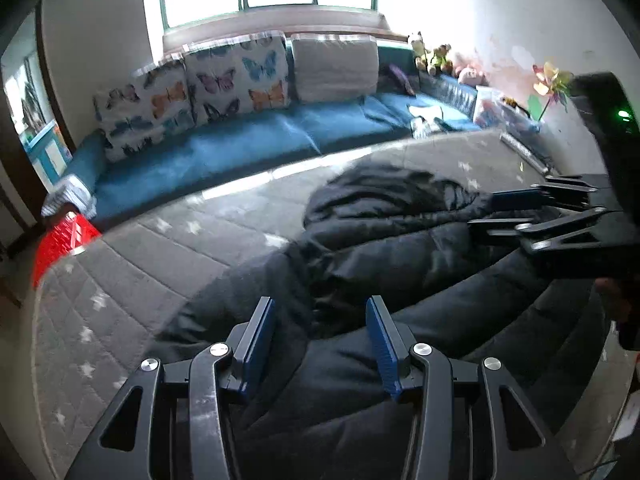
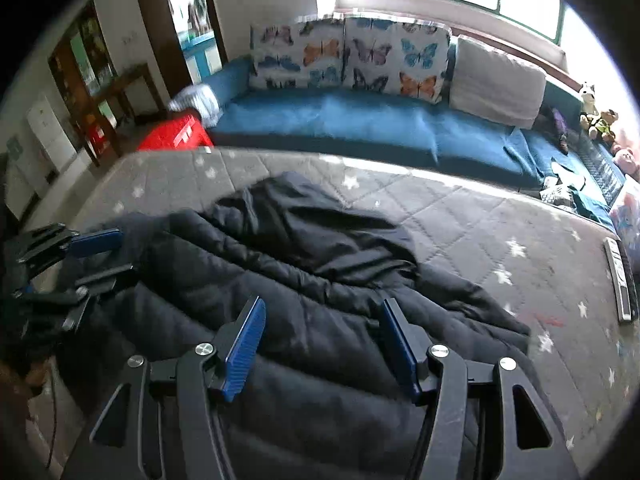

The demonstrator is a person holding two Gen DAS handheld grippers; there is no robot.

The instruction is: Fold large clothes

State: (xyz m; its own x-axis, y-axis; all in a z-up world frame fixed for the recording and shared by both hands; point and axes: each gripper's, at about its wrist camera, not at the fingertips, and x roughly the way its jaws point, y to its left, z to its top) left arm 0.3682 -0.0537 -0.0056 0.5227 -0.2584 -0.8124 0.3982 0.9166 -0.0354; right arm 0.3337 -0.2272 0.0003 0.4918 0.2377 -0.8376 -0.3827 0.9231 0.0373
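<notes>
A large black quilted jacket (image 1: 384, 248) lies rumpled on a grey star-patterned mattress (image 1: 132, 280); it also shows in the right wrist view (image 2: 304, 264). My left gripper (image 1: 320, 340) is open just above the jacket's near part, with nothing between its blue pads. My right gripper (image 2: 324, 340) is open over the jacket's near part, also empty. Each gripper shows in the other's view: the right one (image 1: 496, 212) at the right, the left one (image 2: 108, 256) at the left, both with their jaws apart over the jacket.
A blue sofa (image 2: 360, 124) with butterfly cushions (image 2: 348, 56) and a grey cushion (image 2: 496, 76) runs behind the mattress (image 2: 480, 220). A red crate (image 2: 176, 136) stands at its left end. Soft toys (image 2: 600, 116) sit at the right. A remote (image 2: 622, 284) lies on the mattress's right edge.
</notes>
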